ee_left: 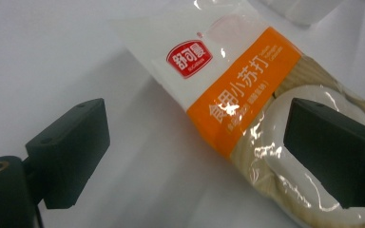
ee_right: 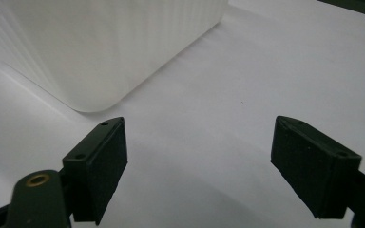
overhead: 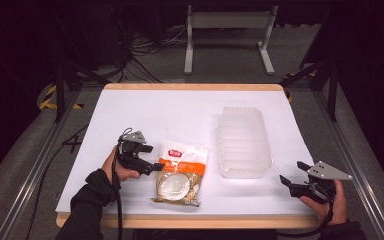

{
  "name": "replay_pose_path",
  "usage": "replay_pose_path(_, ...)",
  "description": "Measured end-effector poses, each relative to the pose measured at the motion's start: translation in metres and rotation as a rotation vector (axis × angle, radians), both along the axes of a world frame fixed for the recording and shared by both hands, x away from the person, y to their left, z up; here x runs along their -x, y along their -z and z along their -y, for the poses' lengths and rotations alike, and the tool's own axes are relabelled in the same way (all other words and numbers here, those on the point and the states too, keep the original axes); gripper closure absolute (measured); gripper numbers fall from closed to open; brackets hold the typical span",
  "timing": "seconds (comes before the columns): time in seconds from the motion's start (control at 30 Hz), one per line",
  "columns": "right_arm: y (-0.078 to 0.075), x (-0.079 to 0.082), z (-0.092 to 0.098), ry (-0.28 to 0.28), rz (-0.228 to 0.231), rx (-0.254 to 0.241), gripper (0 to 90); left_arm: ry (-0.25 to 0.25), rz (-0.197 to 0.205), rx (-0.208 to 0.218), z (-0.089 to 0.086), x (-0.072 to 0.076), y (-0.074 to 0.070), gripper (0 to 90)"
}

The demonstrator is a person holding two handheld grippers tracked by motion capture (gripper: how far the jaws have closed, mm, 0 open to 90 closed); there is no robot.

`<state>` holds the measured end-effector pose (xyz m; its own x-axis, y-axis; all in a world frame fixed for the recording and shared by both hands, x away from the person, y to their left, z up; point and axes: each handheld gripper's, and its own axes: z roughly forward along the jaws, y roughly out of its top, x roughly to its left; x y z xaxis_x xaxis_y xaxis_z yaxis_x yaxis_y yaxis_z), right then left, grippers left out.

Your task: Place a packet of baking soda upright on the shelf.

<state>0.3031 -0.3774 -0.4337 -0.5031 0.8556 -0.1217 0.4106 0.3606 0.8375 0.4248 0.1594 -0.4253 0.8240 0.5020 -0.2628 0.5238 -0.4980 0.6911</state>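
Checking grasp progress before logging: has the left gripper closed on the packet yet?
No: in the left gripper view the left gripper stands wide open, one jaw over the packet, the other over bare table.

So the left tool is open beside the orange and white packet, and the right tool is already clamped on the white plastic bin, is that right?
Not quite. The right tool is not clamped on the white plastic bin: the right gripper view shows its jaws wide apart over bare table, with the bin ahead of them and untouched. The rest holds: the left tool is open at the orange and white packet.
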Motion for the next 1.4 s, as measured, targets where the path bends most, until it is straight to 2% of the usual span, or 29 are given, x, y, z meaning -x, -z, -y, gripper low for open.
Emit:
replay_pose_path(0.1, 0.001, -0.001, -0.002, -0.006, -0.005, 0.005, 20.4, 0.003, -0.038, -0.003, 0.008, -0.01, 0.005, 9.0)
replay_pose_path(0.2, 0.002, -0.001, -0.002, -0.008, -0.008, 0.011, 20.4, 0.017, -0.051, -0.009, 0.014, -0.013, 0.008, 9.6)
replay_pose_path(0.23, 0.002, -0.001, -0.003, -0.01, -0.007, 0.011, 20.4, 0.015, -0.064, -0.026, 0.018, -0.015, 0.01, 9.6)
replay_pose_path(0.33, 0.002, -0.001, -0.002, -0.006, -0.009, 0.009, 20.4, 0.022, -0.106, -0.008, 0.023, -0.02, 0.013, 10.5)
replay_pose_path(0.37, 0.002, -0.001, -0.002, -0.006, -0.009, 0.009, 20.4, 0.026, -0.116, 0.018, 0.024, -0.023, 0.013, 10.5)
replay_pose_path(0.5, 0.002, -0.001, -0.002, -0.008, -0.008, 0.011, 20.4, 0.05, -0.129, 0.047, 0.031, -0.028, 0.014, 11.4)
replay_pose_path(0.77, 0.002, -0.001, -0.002, -0.007, -0.01, 0.009, 20.4, 0.066, -0.132, 0.063, 0.048, -0.035, 0.017, 18.1)
replay_pose_path(0.87, 0.002, -0.001, -0.002, -0.007, -0.009, 0.01, 20.3, 0.073, -0.136, 0.044, 0.052, -0.037, 0.02, 26.3)
replay_pose_path(0.93, 0.002, -0.001, -0.002, -0.008, -0.01, 0.009, 20.3, 0.069, -0.137, 0.051, 0.052, -0.037, 0.02, 37.5)
replay_pose_path(0.97, 0.002, -0.001, -0.002, -0.008, -0.009, 0.01, 20.3, 0.07, -0.125, 0.049, 0.052, -0.037, 0.02, 40.2)
replay_pose_path(1.03, 0.003, -0.001, -0.002, -0.009, -0.01, 0.008, 20.3, 0.066, -0.103, 0.077, 0.049, -0.036, 0.017, 48.7)
replay_pose_path(1.2, 0.003, -0.001, -0.003, -0.01, -0.012, 0.01, 20.3, 0.064, -0.054, 0.091, 0.046, -0.032, 0.011, 74.8)
replay_pose_path(1.23, 0.003, -0.001, -0.003, -0.01, -0.012, 0.011, 20.3, 0.069, -0.039, 0.086, 0.045, -0.031, 0.009, 78.4)
replay_pose_path(1.27, 0.003, -0.001, -0.003, -0.01, -0.011, 0.01, 20.3, 0.069, -0.034, 0.1, 0.045, -0.03, 0.008, 81.9)
replay_pose_path(1.4, 0.003, -0.001, -0.002, -0.01, -0.009, 0.01, 20.3, 0.084, -0.001, 0.109, 0.044, -0.025, 0.002, 89.1)
